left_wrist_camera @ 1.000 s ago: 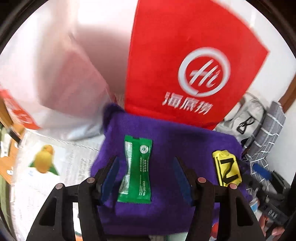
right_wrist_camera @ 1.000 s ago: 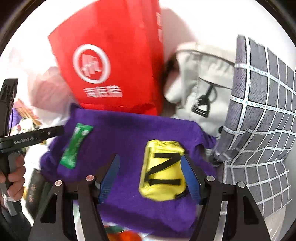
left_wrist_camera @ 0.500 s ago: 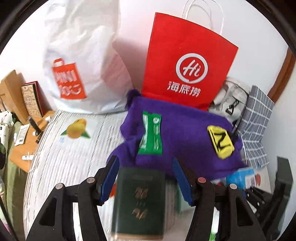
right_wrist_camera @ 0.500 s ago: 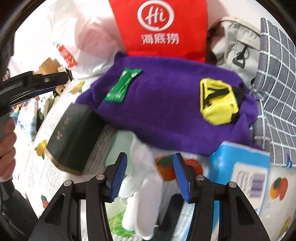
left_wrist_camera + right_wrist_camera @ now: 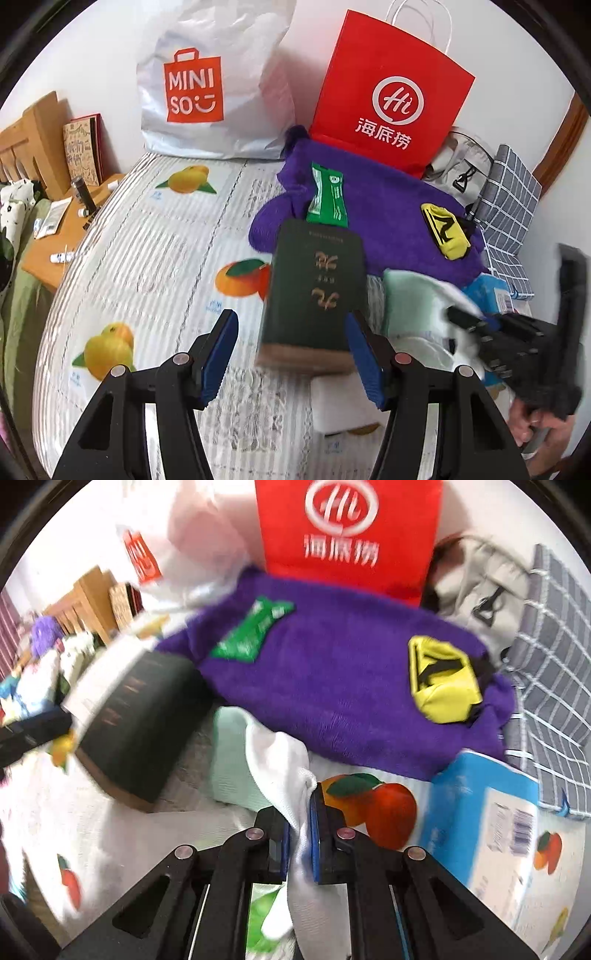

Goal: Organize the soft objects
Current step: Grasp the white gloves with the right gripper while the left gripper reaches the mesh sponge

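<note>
Right wrist view: your right gripper (image 5: 298,834), spread a second ago on either side of the yellow pouch (image 5: 441,681), is now clenched on the white sock (image 5: 284,768), whose fabric bunches and rises between the blue pads while its free end hangs below the fingers. The sock lies partly over a pale green cloth (image 5: 231,764) on the fruit-printed bed cover (image 5: 384,812), between the dark green book (image 5: 136,720) and the blue box (image 5: 484,819), just in front of the purple towel (image 5: 332,672). Left wrist view: your left gripper (image 5: 290,356) has drawn back from the towel; its fingers stand released at a medium spread, holding nothing, with the near end of the dark green book (image 5: 314,288) showing between them, and contact with the book cannot be told. The green sachet (image 5: 327,195) and the yellow pouch (image 5: 445,229) rest on the purple towel (image 5: 388,206), which lies in front of the red paper bag (image 5: 391,96), the white shopping bag (image 5: 207,85) beside it. Read the change as the first soft item secured: a lift clear of the green cloth should follow, and a pinch this near the sock's edge could slip.
</note>
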Action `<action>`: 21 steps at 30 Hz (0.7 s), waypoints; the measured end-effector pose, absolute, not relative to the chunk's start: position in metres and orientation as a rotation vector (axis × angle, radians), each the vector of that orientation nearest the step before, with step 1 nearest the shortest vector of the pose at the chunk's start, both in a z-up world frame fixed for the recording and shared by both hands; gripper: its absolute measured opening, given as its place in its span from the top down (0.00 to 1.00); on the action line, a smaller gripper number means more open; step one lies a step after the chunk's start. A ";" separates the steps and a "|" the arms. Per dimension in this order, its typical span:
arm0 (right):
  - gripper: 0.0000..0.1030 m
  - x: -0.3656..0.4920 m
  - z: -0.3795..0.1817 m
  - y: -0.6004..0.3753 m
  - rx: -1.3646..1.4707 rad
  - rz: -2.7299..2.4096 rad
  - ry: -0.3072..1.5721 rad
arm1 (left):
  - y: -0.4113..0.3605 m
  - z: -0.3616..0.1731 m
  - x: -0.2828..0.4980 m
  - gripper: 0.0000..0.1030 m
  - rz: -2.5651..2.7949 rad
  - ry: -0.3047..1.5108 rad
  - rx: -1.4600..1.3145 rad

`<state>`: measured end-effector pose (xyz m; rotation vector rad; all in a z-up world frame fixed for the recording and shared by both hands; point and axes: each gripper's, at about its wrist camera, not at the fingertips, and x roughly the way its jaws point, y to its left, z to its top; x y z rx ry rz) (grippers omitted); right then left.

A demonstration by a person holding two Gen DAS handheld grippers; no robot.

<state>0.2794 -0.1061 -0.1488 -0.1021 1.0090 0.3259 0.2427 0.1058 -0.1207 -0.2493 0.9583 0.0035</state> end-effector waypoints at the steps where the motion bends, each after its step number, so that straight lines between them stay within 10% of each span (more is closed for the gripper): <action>1: 0.91 0.273 -0.142 -0.110 -0.091 0.319 0.994 | 0.106 -0.122 0.239 0.44 -0.001 0.962 -0.255; 21: 0.91 0.137 -0.129 -0.220 0.113 0.181 0.902 | -0.002 -0.154 0.193 0.33 -0.204 1.014 -0.142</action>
